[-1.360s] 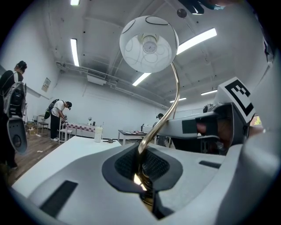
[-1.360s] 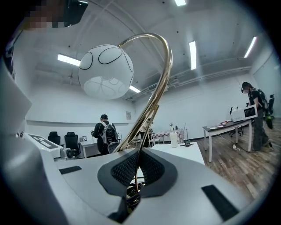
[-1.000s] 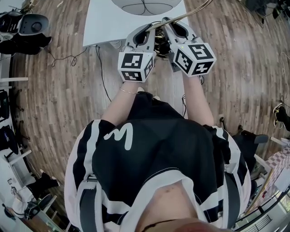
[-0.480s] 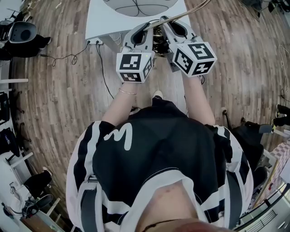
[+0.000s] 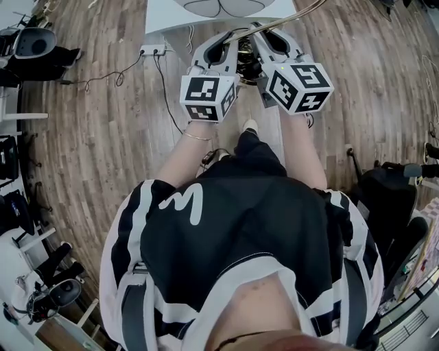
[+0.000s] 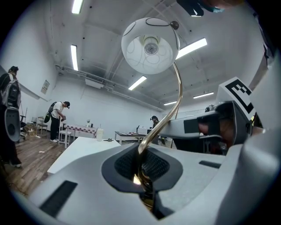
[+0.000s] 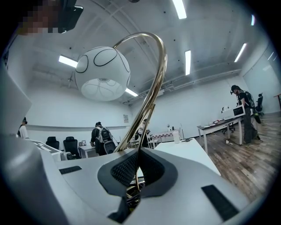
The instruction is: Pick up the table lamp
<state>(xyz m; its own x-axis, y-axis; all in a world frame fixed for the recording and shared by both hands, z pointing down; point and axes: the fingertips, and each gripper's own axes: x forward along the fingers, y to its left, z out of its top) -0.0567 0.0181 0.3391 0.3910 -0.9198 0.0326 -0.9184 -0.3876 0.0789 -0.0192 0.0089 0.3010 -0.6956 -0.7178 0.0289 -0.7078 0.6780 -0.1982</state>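
Observation:
The table lamp hangs in the air between both grippers, in front of the person's chest. Its white globe shade (image 5: 219, 5) shows at the top edge of the head view, with the curved gold stem (image 5: 296, 14) arching over to it. My left gripper (image 5: 232, 49) and right gripper (image 5: 259, 42) stand side by side, each shut on the lamp's lower stem. In the left gripper view the shade (image 6: 150, 46) and stem (image 6: 178, 94) rise from my shut left gripper (image 6: 141, 169). From the right gripper (image 7: 135, 176), the right gripper view likewise shows stem (image 7: 156, 83) and shade (image 7: 102, 74).
The white table (image 5: 164, 14) lies beyond the grippers at the top of the head view. A power strip (image 5: 152, 49) with cables lies on the wooden floor beside it. Chairs stand at the left edge. Other people (image 6: 57, 118) and tables (image 7: 219, 125) are farther off.
Both grippers, with the lamp in them, have drawn back from the white table, which has slid toward the top of the head view. The power strip and more floor now show.

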